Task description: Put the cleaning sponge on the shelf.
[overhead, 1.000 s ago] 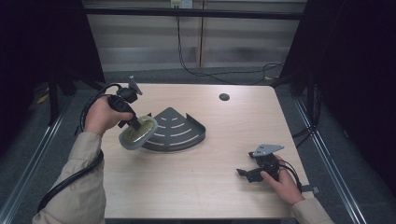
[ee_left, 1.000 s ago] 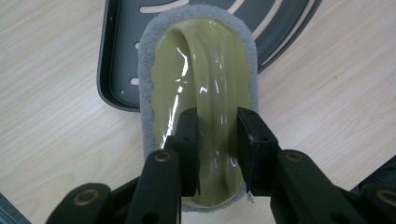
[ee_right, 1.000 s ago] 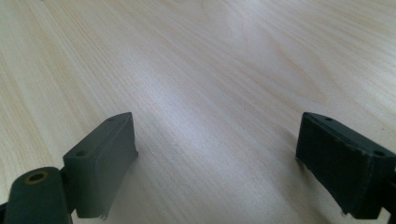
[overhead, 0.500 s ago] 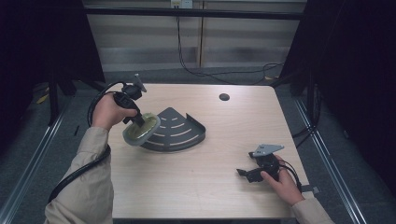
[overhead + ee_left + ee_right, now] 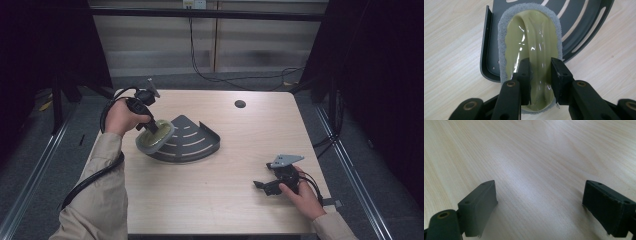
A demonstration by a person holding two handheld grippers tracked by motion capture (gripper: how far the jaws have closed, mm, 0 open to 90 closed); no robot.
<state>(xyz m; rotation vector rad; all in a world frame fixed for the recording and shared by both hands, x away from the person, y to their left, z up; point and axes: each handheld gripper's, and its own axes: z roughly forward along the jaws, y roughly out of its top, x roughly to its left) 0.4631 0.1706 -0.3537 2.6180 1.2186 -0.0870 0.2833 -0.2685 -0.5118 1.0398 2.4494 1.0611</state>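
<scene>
Over the last second the left gripper (image 5: 150, 126) has carried the scrubbing pad (image 5: 531, 57) from beside the dark corner shelf (image 5: 192, 140) onto its left edge, so placing it there looks close. Its fingers (image 5: 525, 75) clench the pad's olive handle ridge, whose long axis runs away from the gripper toward the slotted shelf floor. The right gripper (image 5: 272, 184) rests on the worktop (image 5: 215, 195), fingers spread and empty.

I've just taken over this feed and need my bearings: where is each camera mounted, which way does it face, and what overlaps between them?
High view: fixed above the person's side, looking forward and down on the table; both forearms, left gripper and right gripper show.
Left gripper view: rides the left gripper, looking down its jaws at the scrubber over the dark slotted tray.
Right gripper view: rides the right gripper, facing bare tabletop between open jaws.
Shared: the scrubber and tray appear in the high and left gripper views.
</scene>
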